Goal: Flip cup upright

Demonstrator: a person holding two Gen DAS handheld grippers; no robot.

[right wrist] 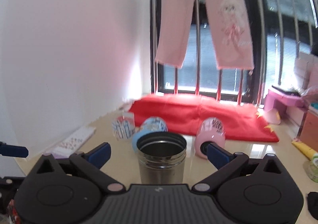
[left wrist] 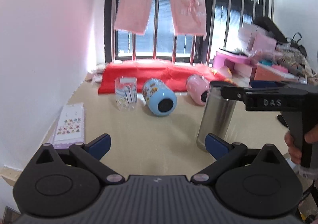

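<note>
A steel cup [right wrist: 162, 160] stands upright on the beige table [right wrist: 248, 156], mouth up. My right gripper [right wrist: 159, 153] is open, its blue fingers apart on either side of the cup's top, not touching it. In the left wrist view the steel cup [left wrist: 216, 116] stands at right, with the right gripper's black finger [left wrist: 234, 92] beside its rim. My left gripper [left wrist: 157, 143] is open and empty, low over the table, left of the cup. A blue cup [left wrist: 159, 98] and a pink cup [left wrist: 198, 90] lie on their sides behind.
A clear printed glass [left wrist: 126, 94] stands at the back left. A red cloth [left wrist: 159, 74] lies under the window. A sticker sheet [left wrist: 69, 124] lies at the table's left edge. A yellow tube [right wrist: 304, 149] lies at right. Pink boxes [left wrist: 236, 60] stand at the far right.
</note>
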